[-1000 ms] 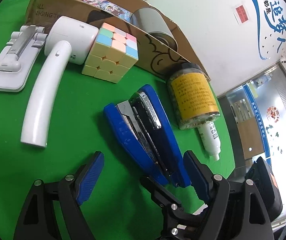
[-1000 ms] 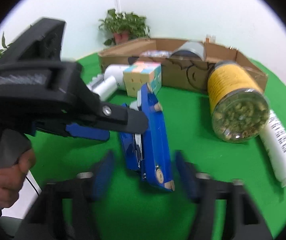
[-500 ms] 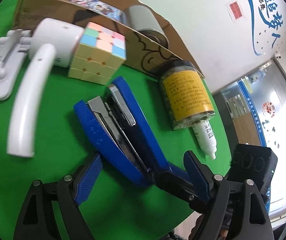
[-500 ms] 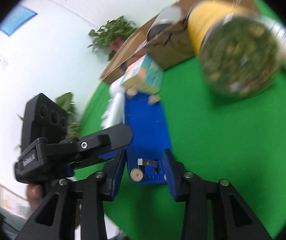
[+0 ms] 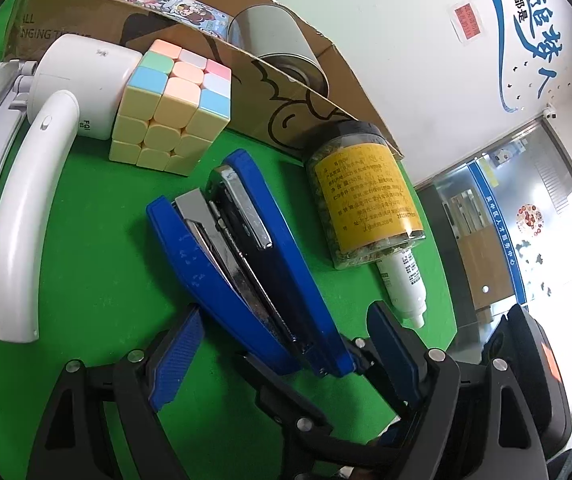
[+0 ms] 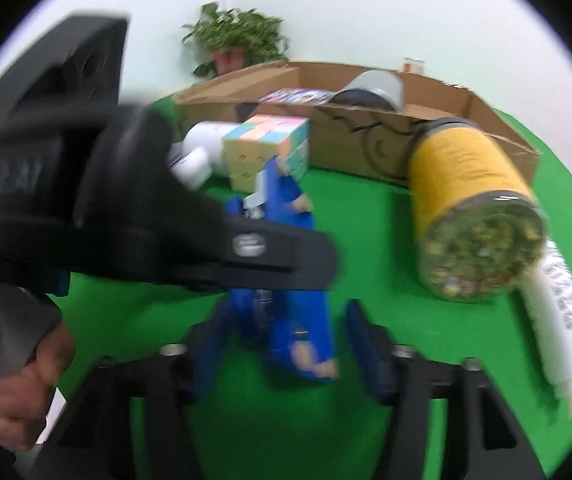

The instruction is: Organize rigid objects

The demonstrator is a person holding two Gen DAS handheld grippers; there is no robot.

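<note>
Closing on the blue stapler (image 6: 286, 320), the right gripper (image 6: 289, 356) has the hinge end between its pads, not yet pinched as far as the blur shows. Because the stapler lies splayed open on the green worktop (image 5: 86, 240), just in front of the pastel cube (image 5: 170, 108), a one-arm pinch could swing it loose into the jar (image 5: 365, 200) beside it. The left gripper (image 5: 286, 344) stands wide apart astride the same end, holding nothing.
</note>
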